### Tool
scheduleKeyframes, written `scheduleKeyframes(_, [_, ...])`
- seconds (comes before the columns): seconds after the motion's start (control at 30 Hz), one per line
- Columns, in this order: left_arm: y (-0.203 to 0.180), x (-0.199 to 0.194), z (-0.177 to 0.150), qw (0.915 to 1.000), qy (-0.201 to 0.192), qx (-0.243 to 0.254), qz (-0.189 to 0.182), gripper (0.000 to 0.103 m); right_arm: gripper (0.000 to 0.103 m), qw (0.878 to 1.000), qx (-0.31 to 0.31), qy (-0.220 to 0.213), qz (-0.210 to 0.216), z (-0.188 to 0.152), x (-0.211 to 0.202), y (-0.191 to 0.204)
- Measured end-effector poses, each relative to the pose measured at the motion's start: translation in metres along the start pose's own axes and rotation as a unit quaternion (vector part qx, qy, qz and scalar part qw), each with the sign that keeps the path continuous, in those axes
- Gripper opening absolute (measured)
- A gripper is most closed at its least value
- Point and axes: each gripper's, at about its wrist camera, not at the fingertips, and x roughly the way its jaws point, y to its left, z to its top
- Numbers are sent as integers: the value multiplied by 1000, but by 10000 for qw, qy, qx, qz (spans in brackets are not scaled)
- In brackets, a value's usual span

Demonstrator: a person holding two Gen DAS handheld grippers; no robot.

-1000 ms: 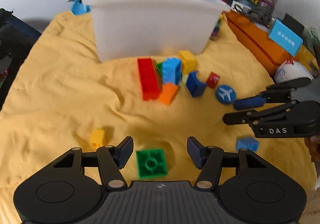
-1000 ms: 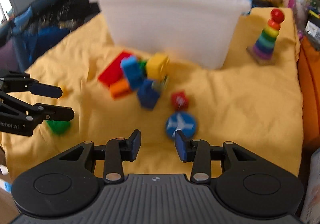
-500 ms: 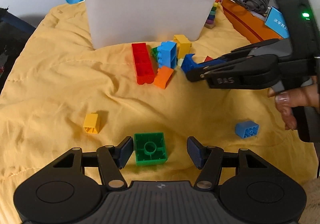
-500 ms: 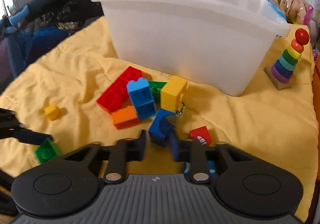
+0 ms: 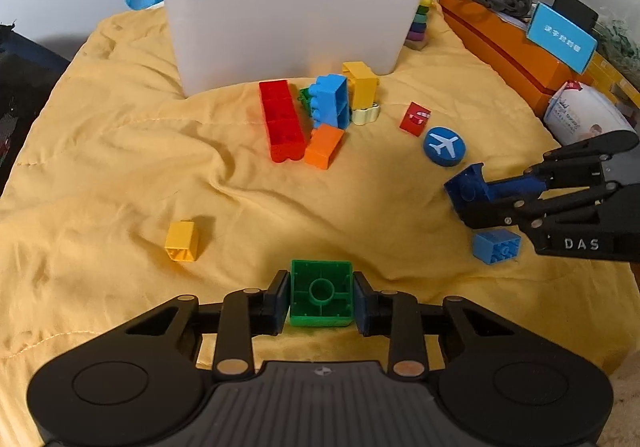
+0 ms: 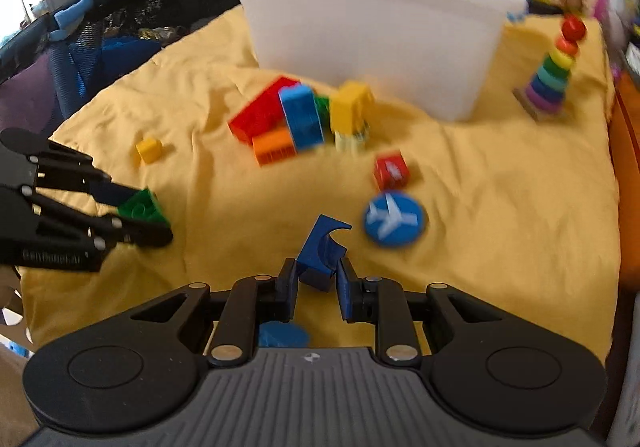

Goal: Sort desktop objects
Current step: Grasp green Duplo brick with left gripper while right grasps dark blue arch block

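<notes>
My left gripper is closing on a green brick that lies underside-up on the yellow cloth, and both pads touch its sides. My right gripper is shut on a dark blue arch brick, held just above the cloth near a blue airplane disc. In the left wrist view the right gripper comes in from the right with the dark blue arch brick at its tip. A white bin stands at the back.
A pile of red, light blue, yellow and orange bricks lies before the bin. A small yellow brick, a red cube and a light blue brick lie loose. A rainbow stacker and an orange box stand at the right.
The left jaws have closed from wide apart onto the green brick. The right gripper took the dark blue brick from the pile and drew back with it toward the near right.
</notes>
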Motion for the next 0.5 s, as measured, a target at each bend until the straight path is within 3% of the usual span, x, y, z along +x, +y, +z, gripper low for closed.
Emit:
scheduleKeyframes(0.17, [-5,-2,-1,9999,0,7,-134,35,31,9998,177,-16,-135,-6,-1,1])
scheduleKeyframes(0.4, [-5,-2,-5,9999,59,6,-100,35,30,9998,69,-126,-157,-1,2,5])
scheduleKeyframes(0.5, [-5,-3,-5,9999,64,27,-120,34,24,9997,-25,-46,-220,0,5,8])
